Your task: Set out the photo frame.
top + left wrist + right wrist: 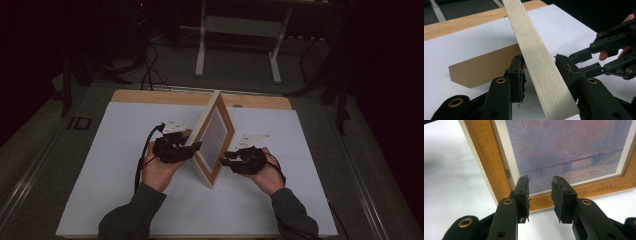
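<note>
A wooden picture frame (215,135) stands upright on the white sheet (125,165), turned edge-on between my hands. In the left gripper view its pale edge (536,50) runs up between the jaws of my left gripper (540,67), and the brown back stand (481,67) rests on the sheet behind it. The pads (520,70) sit close on either side, with a thin gap at the right one. My left gripper (194,148) is at the frame's back. My right gripper (225,159) faces the front, open, aimed at the painting's lower rail (584,187) with nothing between the jaws (540,192).
The sheet covers a wooden table whose bare strip (165,96) shows at the back. A white-legged stand (240,30) and cables (150,70) are on the dark floor beyond. My right gripper (580,62) reaches in from the right of the left gripper view.
</note>
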### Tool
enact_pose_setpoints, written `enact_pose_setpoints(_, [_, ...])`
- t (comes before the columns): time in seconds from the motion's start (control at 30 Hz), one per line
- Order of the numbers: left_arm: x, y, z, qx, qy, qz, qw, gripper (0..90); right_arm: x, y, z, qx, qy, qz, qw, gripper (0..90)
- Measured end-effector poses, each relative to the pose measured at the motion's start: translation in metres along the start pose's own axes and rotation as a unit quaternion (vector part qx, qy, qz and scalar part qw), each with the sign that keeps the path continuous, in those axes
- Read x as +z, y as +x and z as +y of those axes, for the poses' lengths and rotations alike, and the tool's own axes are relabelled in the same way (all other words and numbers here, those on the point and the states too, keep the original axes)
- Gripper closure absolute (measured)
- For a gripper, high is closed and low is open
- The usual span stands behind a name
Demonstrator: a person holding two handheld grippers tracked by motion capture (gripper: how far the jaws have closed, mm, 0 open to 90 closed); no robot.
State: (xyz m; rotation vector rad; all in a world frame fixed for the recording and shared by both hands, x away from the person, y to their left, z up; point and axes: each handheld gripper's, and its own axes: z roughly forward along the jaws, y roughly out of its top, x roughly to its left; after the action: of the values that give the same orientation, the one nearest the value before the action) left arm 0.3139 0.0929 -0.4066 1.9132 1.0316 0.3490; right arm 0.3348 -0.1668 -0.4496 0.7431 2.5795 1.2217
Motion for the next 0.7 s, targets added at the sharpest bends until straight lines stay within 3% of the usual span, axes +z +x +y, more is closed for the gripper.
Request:
enact_pose_setpoints(0.2, [0.000, 0.006, 0.001, 0.002, 0.000, -0.001, 1.0000, 65.2, -0.001, -0.001, 0.000, 0.000, 0.000, 0.000, 1.0000, 66.3])
enact_pose_setpoints(0.7, [-0.002, 0.027, 0.002, 0.007, -0.004, -0.034, 0.9994, 67.4, -0.003, -0.003, -0.001, 0.004, -0.002, -0.004, 1.0000, 65.1])
